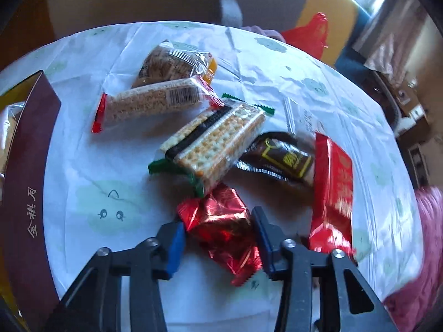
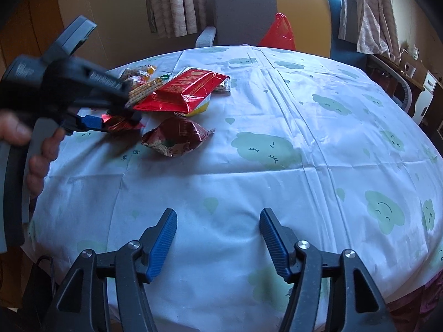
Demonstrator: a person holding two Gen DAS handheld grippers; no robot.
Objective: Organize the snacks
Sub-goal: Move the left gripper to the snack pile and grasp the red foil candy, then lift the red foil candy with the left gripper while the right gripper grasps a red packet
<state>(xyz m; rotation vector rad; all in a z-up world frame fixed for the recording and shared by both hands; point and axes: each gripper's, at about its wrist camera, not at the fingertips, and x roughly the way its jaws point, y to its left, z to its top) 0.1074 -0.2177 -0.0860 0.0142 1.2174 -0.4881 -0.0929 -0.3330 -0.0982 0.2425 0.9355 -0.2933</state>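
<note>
On the table (image 1: 83, 166), a cracker pack (image 1: 213, 141) lies at centre; a box (image 1: 25, 193) at nine o'clock, a foil packet (image 1: 221, 229) at six.

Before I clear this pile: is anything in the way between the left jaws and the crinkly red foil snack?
Nothing visible. The left gripper already straddles the red foil snack, one pad on each side. The cracker pack lies just beyond it, its green end overlapping the foil's far corner, not between jaws and snack.

Cloud-print tablecloth (image 2: 304, 127), chair (image 2: 243, 11), curtains (image 2: 174, 2)
</note>
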